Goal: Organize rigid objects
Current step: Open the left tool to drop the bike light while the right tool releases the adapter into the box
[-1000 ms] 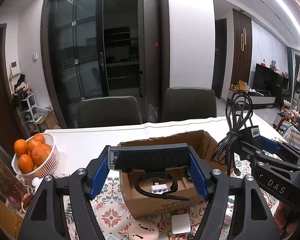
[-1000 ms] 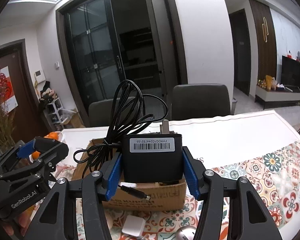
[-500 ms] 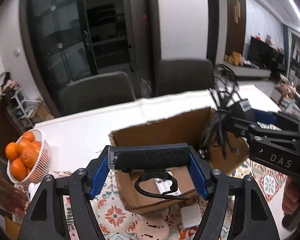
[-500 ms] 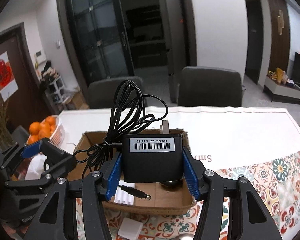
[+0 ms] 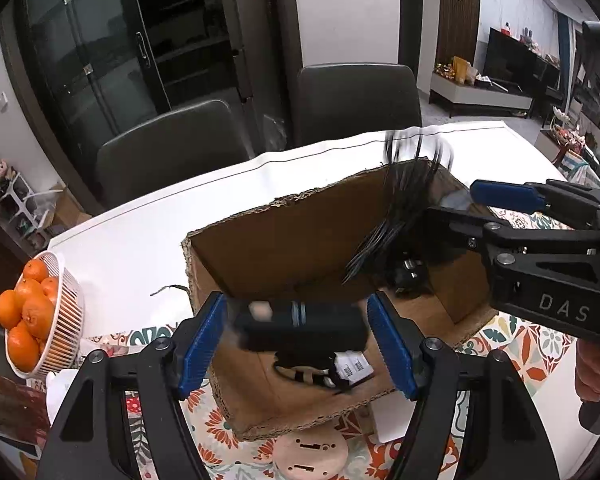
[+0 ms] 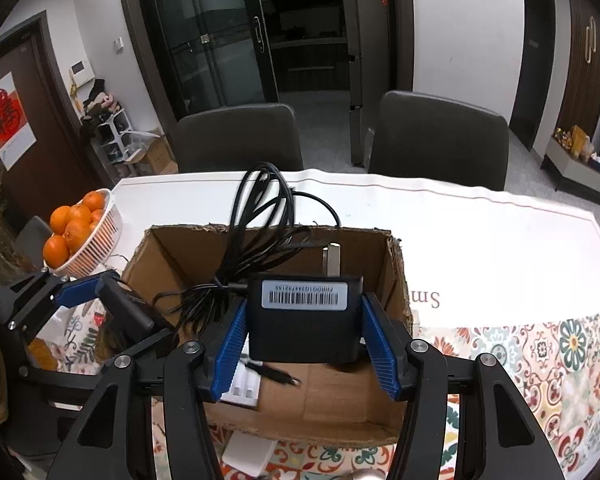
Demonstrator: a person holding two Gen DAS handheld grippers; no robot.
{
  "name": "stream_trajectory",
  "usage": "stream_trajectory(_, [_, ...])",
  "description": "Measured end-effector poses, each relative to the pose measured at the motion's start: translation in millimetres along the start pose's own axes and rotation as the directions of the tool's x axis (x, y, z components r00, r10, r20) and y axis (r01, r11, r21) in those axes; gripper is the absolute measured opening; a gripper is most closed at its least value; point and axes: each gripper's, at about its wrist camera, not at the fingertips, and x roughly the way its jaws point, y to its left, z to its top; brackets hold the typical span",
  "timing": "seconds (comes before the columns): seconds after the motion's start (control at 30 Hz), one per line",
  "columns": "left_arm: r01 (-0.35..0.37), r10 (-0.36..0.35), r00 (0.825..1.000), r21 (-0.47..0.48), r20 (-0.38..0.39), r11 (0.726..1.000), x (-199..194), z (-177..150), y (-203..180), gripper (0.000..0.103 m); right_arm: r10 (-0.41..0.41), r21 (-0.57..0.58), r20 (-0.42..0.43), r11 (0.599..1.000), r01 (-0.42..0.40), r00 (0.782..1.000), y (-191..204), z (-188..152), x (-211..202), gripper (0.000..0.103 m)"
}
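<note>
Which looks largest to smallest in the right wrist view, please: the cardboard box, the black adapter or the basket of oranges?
1. Cardboard box.
2. Black adapter, though it is nearest the camera, which inflates it.
3. Basket of oranges, farther off, so its true size against the adapter is unsure.

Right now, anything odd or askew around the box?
The black bar sits tilted and blurred between the opening left tongs, no longer clamped. The cardboard box has ragged, torn rims. The adapter's cable loops loosely above it.

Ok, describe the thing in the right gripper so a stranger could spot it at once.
Find the open cardboard box on the table. Over it, the right gripper clamps a black power adapter. A white barcode label and a bundled black cable set it apart.
</note>
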Motion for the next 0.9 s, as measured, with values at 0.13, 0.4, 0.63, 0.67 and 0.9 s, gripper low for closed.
stream_trajectory(0.13, [-0.007,0.008,1.000,-0.015,0.020,1.000,-4,-4,0,0.086,-0.029,-0.005,0.029,1.000,0.029,0.999,0,-1,-5,0.060])
stream_trajectory(0.4, [-0.025,0.031,0.996,-0.059,0.089,0.998,-32,-15,-2,0.086,-0.079,0.013,0.107,0.997,0.078,0.991,0,-13,-38,0.060])
stream_trajectory(0.63, [-0.050,0.061,0.987,-0.076,0.152,0.996,-61,-25,-9,0.086,-0.083,0.028,0.164,0.996,0.079,0.983,0,-31,-68,0.060])
stream_trajectory(0.67, [-0.054,0.065,0.985,-0.075,0.161,0.996,-65,-28,-11,0.086,-0.082,0.029,0.170,0.996,0.079,0.982,0,-34,-71,0.060])
stream_trajectory(0.9, [-0.073,0.088,0.974,-0.080,0.209,0.994,-86,-46,-22,0.086,-0.099,0.034,0.225,0.995,0.094,0.969,3,-51,-96,0.060])
